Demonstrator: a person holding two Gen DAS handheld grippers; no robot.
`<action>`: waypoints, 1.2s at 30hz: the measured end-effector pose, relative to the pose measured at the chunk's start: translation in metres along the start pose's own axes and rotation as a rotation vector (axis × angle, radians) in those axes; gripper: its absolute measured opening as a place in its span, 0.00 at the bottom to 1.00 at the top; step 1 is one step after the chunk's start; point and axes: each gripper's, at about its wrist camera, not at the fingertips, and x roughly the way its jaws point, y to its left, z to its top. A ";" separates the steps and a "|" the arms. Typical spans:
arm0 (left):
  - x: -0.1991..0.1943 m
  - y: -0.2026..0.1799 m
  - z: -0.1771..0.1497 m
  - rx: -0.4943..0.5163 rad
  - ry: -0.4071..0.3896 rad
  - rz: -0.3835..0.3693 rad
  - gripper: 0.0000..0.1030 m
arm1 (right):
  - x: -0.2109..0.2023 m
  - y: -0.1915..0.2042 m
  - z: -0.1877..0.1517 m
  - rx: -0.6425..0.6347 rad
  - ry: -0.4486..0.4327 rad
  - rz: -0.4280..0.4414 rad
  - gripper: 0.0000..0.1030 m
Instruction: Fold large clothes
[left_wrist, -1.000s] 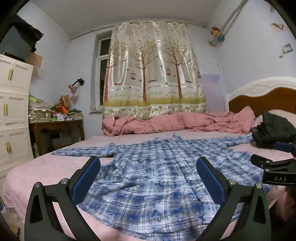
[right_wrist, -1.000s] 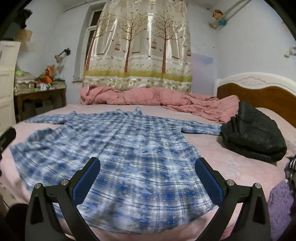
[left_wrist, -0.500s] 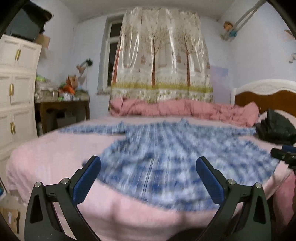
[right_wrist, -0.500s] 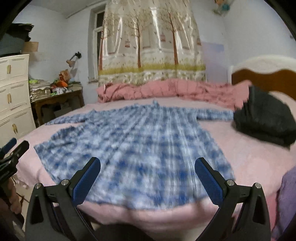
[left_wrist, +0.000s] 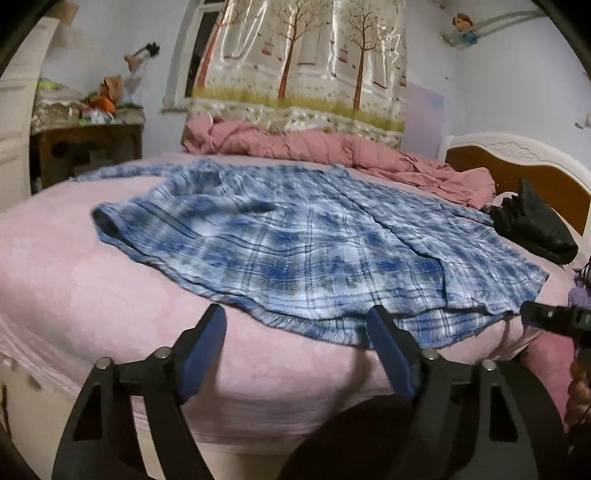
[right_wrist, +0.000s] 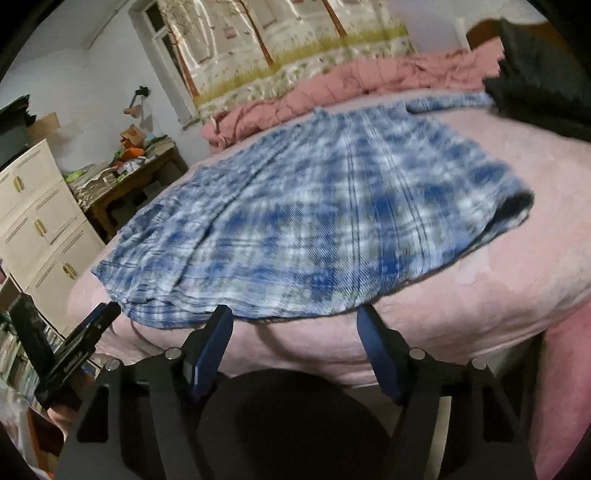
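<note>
1. A large blue-and-white plaid flannel shirt (left_wrist: 295, 243) lies spread flat on a bed covered by a pink fleecy sheet (left_wrist: 74, 266). Its weave looks soft and slightly fuzzy, and its hem reaches the bed's near edge.
2. The left tongs (left_wrist: 297, 332), black arms with blue padded faces, stand at six o'clock of the left wrist view. Their jaws are closing; the right pad sits at the shirt's hem and the left pad over bare sheet, with the hem's edge between them, not yet pinched.
3. The right tongs (right_wrist: 293, 325) are also closing at the hem in their own view, both pads just short of the cloth's frayed lower edge, gripping nothing.
4. In the left view the right tongs enter at three o'clock, cut off by the frame. In the right view the left tongs show at eight o'clock, with pale lettering on the arm too blurred to read.
5. A rumpled, quilted salmon-pink duvet (left_wrist: 332, 151) lies at twelve o'clock behind the shirt, beneath a glossy tree-printed curtain (left_wrist: 299, 59).
6. A crumpled black garment (left_wrist: 532, 225) sits at three o'clock by the white-and-wood headboard (left_wrist: 517, 155).
7. A cluttered brown wooden desk (right_wrist: 125, 195) and cream panelled cabinet (right_wrist: 40, 221) stand at nine o'clock; the clutter is too small to identify.
8. The right view is motion-blurred, so the plaid smears.
</note>
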 end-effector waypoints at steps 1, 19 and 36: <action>0.005 0.001 0.001 -0.007 0.009 -0.002 0.74 | 0.001 0.001 0.001 0.002 -0.001 0.003 0.69; 0.026 0.029 0.035 -0.202 0.075 -0.052 0.03 | 0.016 -0.014 0.049 0.012 -0.091 -0.018 0.18; 0.180 0.014 0.163 -0.006 0.279 0.138 0.03 | 0.131 -0.003 0.206 -0.157 -0.047 -0.279 0.05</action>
